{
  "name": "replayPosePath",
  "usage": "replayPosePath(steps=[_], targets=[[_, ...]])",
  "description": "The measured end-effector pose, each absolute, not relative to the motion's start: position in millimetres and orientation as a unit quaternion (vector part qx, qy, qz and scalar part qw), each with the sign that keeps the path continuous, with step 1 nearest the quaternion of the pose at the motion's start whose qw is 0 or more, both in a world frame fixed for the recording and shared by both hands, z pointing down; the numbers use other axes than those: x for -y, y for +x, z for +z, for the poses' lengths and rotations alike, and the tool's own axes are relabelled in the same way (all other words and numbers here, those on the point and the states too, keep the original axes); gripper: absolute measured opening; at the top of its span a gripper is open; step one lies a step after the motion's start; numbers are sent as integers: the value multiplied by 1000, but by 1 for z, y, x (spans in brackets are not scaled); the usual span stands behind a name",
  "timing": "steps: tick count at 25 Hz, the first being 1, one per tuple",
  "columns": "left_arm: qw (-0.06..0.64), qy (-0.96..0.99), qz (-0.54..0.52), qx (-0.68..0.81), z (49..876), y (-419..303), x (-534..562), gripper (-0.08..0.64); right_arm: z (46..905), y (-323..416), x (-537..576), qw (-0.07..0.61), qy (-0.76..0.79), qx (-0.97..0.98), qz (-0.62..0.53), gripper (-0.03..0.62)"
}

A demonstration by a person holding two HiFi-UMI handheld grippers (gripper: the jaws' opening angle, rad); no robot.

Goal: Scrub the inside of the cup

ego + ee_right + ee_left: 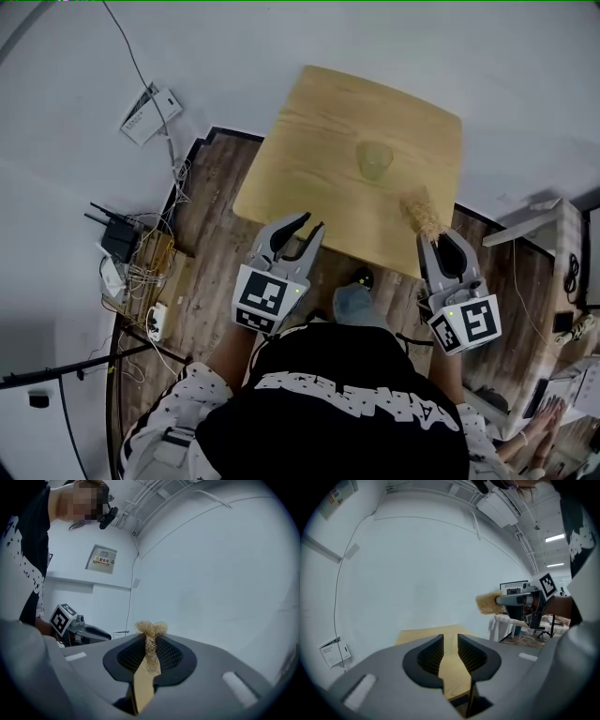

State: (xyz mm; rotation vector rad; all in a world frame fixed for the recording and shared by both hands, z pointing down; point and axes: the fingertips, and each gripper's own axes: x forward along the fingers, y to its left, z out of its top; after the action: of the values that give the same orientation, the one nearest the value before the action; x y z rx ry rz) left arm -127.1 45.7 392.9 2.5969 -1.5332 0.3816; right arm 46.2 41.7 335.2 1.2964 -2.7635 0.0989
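Head view: the cup (375,161) stands on the table (300,131), right of the table's middle. Your right gripper (439,240), at the table's near right corner, is pinching a fibrous scrubber (422,212) over the tabletop. Your left gripper (314,223) hovers at the table's near edge, jaws slightly spread, nothing between them.

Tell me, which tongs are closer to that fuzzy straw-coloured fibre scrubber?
Right. The right tongs clamp the fuzzy straw-coloured fibre scrubber; the left tongs hang empty, apart, off to its left.
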Motion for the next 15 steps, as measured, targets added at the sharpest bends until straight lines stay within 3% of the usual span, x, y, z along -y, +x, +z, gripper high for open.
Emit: replayPosePath(steps=[3, 6, 15], targets=[[48, 856, 133, 496, 400, -112, -32, 109, 338, 56, -28, 45, 426, 903, 36, 67], [50, 865, 134, 481, 406, -94, -17, 172, 341, 65, -14, 46, 427, 902, 41, 67], [81, 870, 146, 464, 436, -66, 23, 202, 351, 82, 22, 48, 427, 902, 53, 67]])
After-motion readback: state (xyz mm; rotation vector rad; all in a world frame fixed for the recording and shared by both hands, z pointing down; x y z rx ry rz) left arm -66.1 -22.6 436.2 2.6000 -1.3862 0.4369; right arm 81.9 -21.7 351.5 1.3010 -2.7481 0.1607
